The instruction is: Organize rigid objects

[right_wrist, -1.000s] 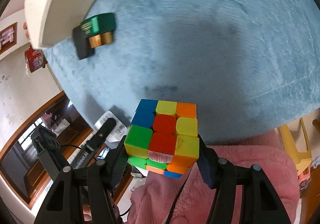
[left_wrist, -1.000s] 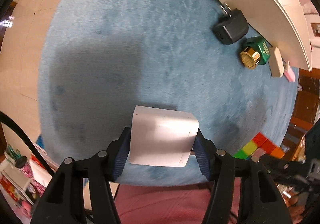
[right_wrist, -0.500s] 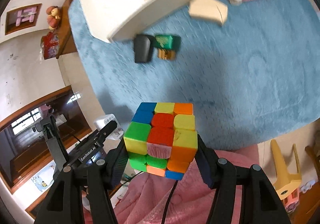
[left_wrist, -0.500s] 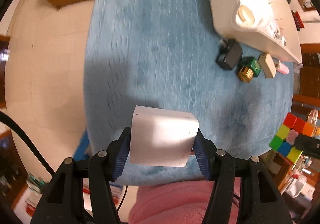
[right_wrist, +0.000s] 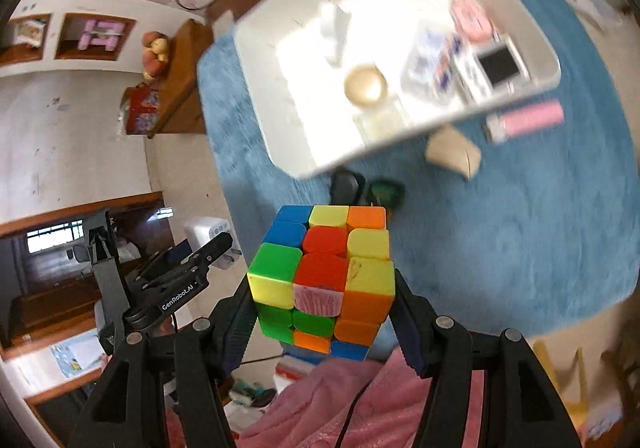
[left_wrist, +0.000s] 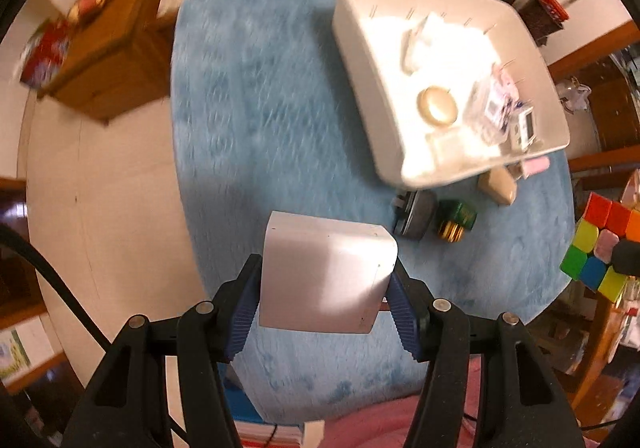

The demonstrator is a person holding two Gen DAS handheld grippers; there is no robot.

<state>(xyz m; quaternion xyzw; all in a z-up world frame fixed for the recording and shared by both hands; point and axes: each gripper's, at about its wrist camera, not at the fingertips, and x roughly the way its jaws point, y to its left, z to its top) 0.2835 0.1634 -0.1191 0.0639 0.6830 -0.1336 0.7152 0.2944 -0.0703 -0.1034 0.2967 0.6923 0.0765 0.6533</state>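
My left gripper [left_wrist: 324, 288] is shut on a white box [left_wrist: 326, 272], held high above the blue rug [left_wrist: 256, 120]. My right gripper [right_wrist: 322, 288] is shut on a colourful puzzle cube [right_wrist: 324, 272]; the same cube [left_wrist: 604, 244] shows at the right edge of the left wrist view. A white bin [left_wrist: 360, 48] stands on the rug with a gold lid [left_wrist: 437, 106], a clear packet and a small white device inside. Beside its near wall lie a black adapter [left_wrist: 414, 214], a green and gold bottle [left_wrist: 456, 218], a beige block [left_wrist: 498, 186] and a pink tube [right_wrist: 528, 120].
A wooden cabinet [left_wrist: 100, 60] stands off the rug's left edge on the pale floor [left_wrist: 100, 208]. A pink sleeve [right_wrist: 320, 408] fills the bottom of both views. A yellow stool [right_wrist: 560, 376] stands at the lower right in the right wrist view. Shelves and furniture ring the room.
Both grippers have risen with their loads still held, so the rug and the bin look smaller and the bin's inside has come into view. The bin moved toward the middle of both views.
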